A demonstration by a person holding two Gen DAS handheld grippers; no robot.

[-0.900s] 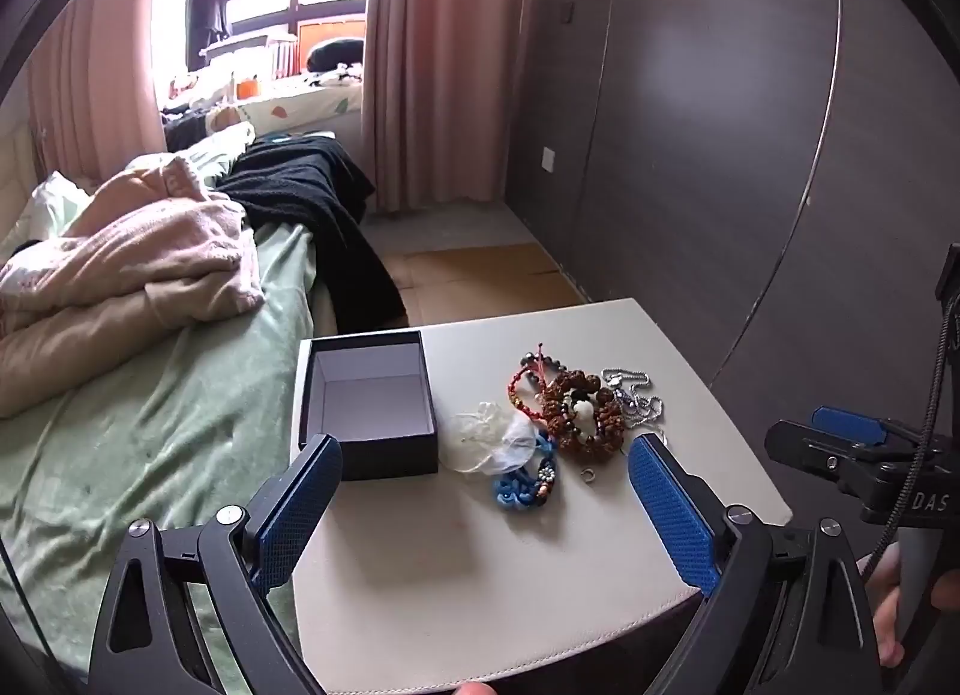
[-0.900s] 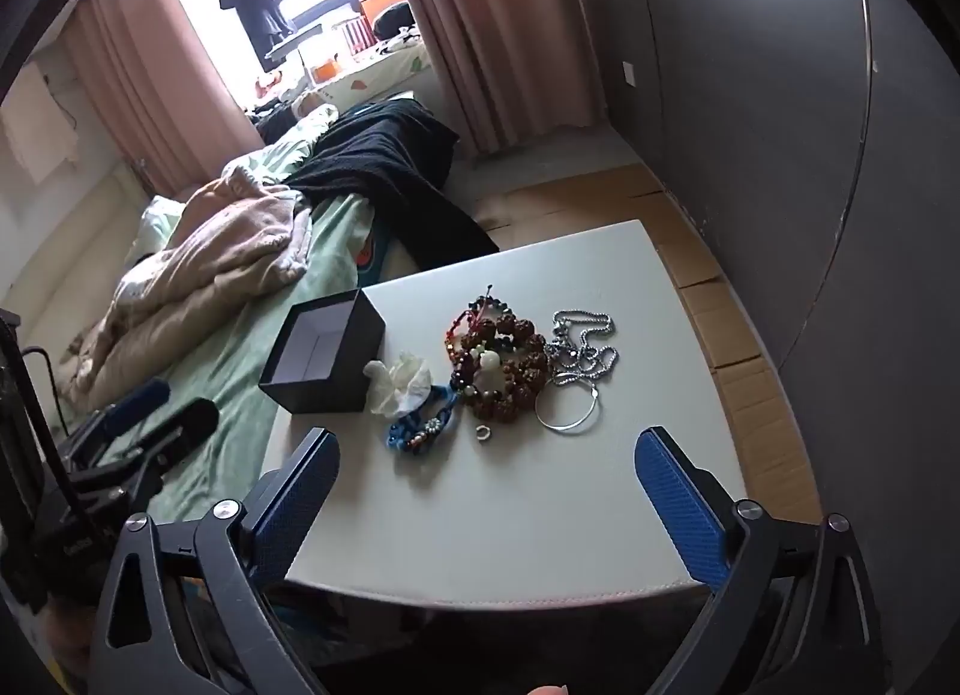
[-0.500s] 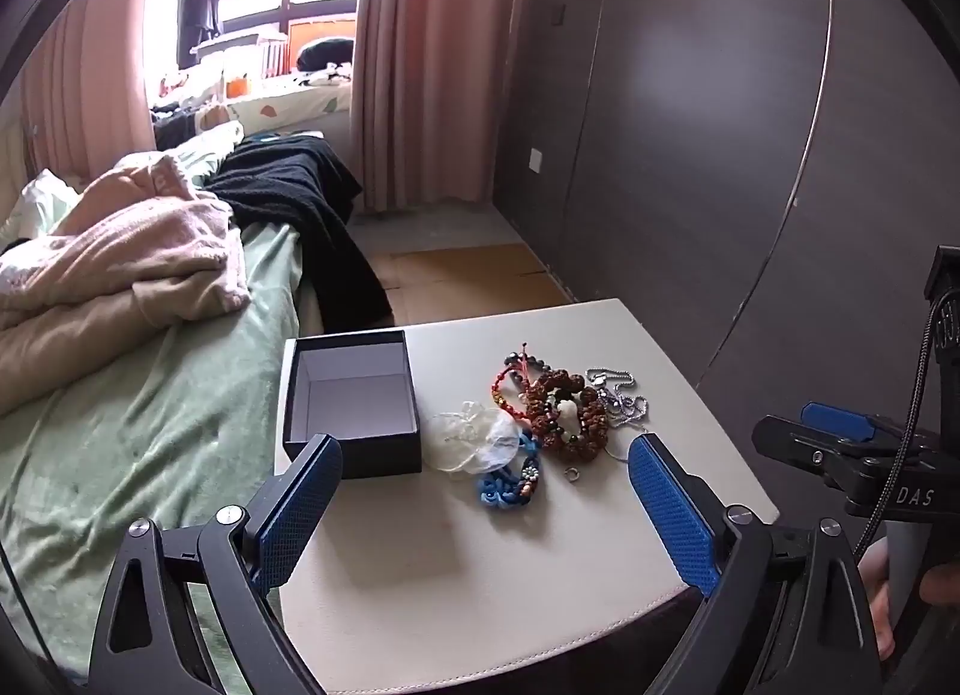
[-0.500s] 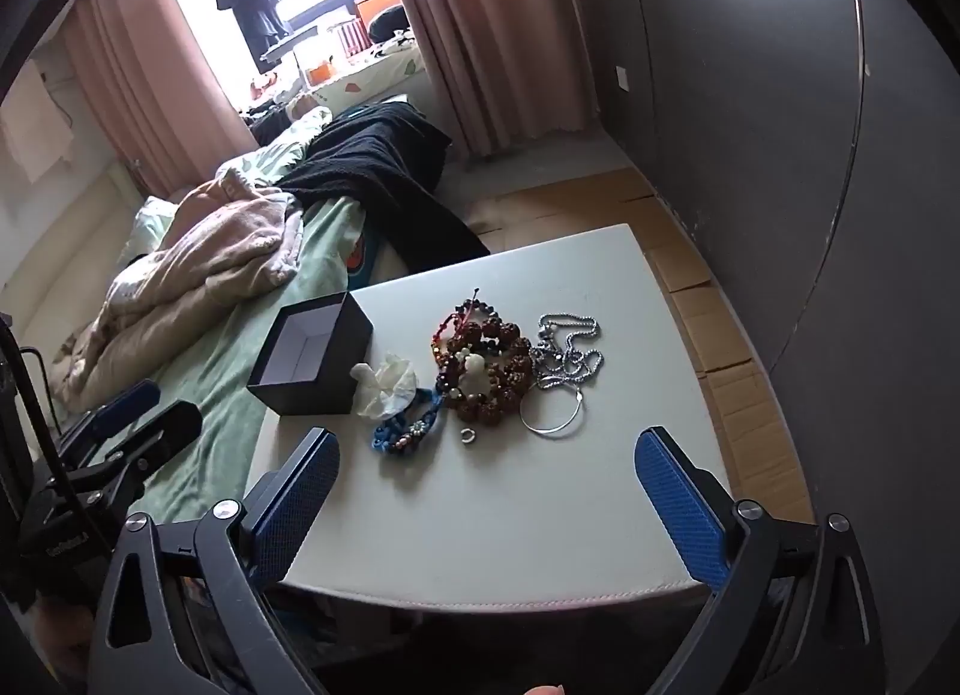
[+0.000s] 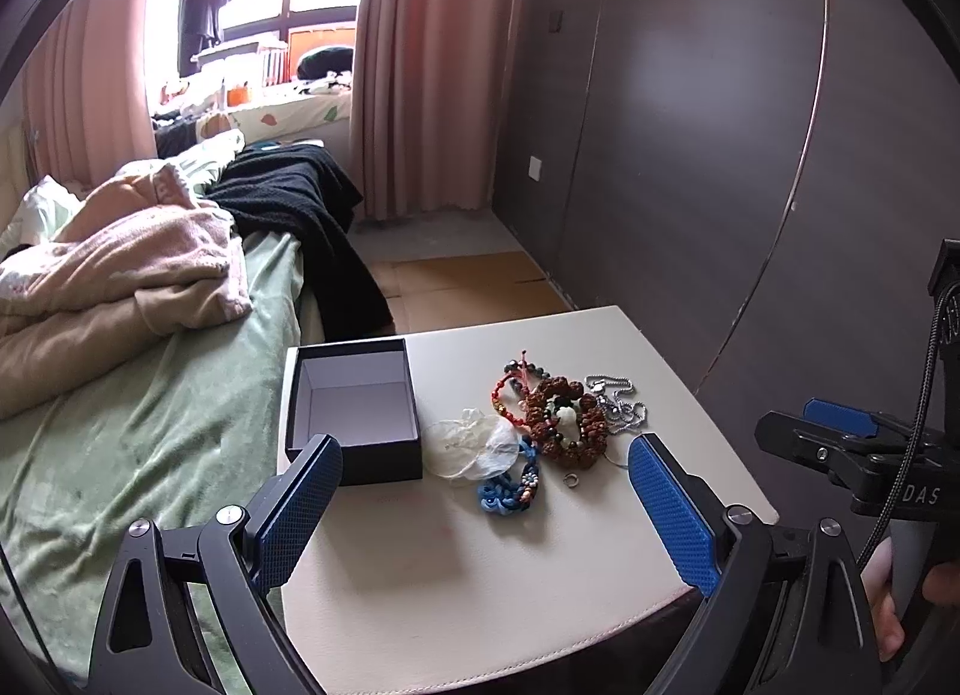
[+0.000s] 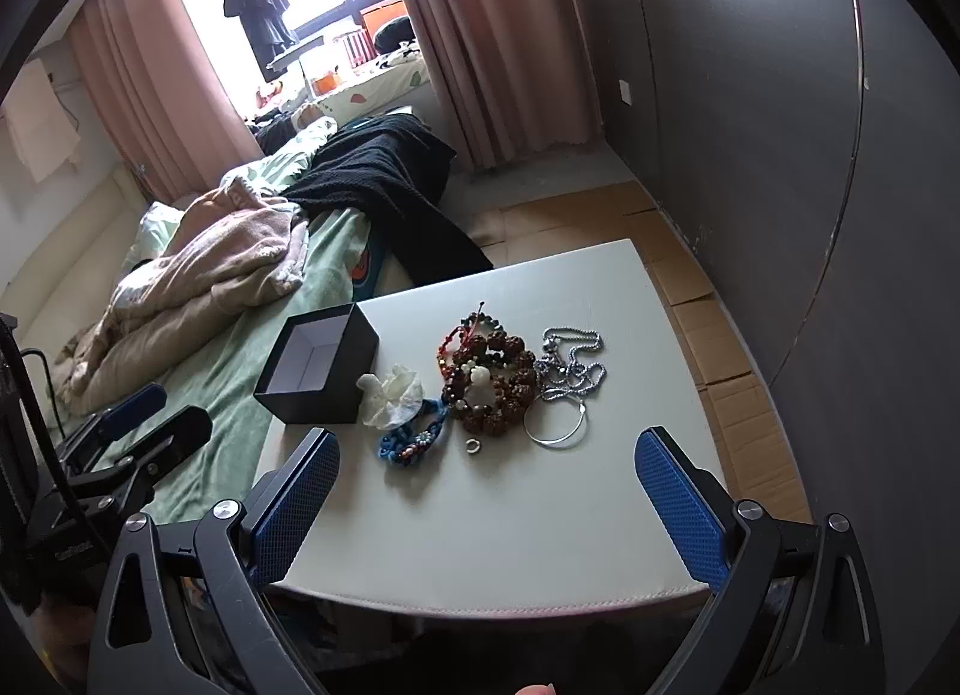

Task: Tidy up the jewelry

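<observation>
Smooth white table (image 6: 540, 515) | square matte box (image 6: 318, 365) | beaded bracelets (image 6: 489, 383) | both grippers wide, empty

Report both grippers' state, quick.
Left gripper: open, holding nothing, above the table.
Right gripper: open, holding nothing, short of the jewelry.
</observation>
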